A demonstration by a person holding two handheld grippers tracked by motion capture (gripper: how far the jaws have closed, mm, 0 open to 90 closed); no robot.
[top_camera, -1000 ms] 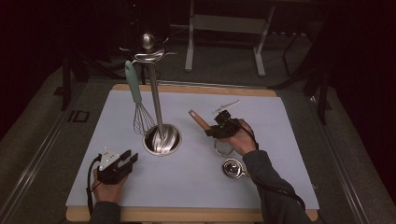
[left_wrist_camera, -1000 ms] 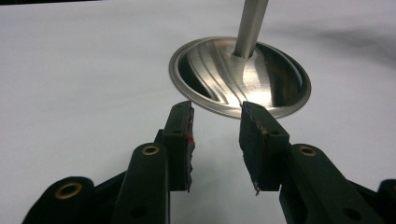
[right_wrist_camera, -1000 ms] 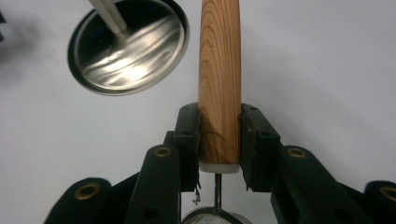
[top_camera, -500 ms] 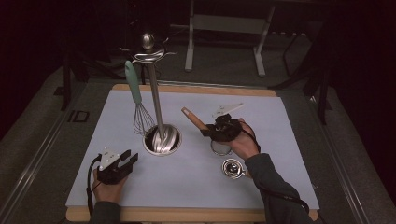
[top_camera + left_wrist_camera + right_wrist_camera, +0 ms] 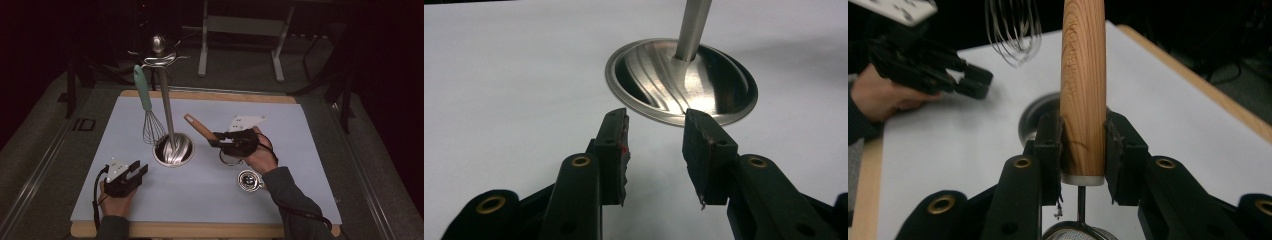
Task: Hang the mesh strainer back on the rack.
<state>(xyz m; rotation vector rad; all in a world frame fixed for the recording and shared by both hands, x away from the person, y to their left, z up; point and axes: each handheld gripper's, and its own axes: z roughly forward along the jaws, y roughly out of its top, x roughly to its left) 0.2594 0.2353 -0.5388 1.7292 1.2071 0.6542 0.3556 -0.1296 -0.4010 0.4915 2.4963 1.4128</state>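
My right gripper (image 5: 216, 140) (image 5: 1083, 150) is shut on the wooden handle (image 5: 196, 127) (image 5: 1083, 75) of a small wire strainer (image 5: 230, 159). The strainer is held off the mat, its handle pointing toward the steel utensil stand (image 5: 165, 100). The stand's round base (image 5: 173, 150) (image 5: 684, 82) sits on the mat. A whisk (image 5: 150, 127) (image 5: 1013, 30) with a teal handle hangs from its top. My left gripper (image 5: 137, 169) (image 5: 655, 135) rests at the front left, aimed at the base. Its jaws have just been opening and hold nothing.
A small shiny metal utensil (image 5: 248, 180) lies on the pale mat (image 5: 310, 165) beside my right forearm. The wooden table edge (image 5: 200, 230) runs along the front. Dark floor and a metal frame (image 5: 240, 30) lie beyond the far edge.
My right gripper has carried the wooden-handled strainer a little up and to the left, closer to the stand. The left hand has stayed in place.
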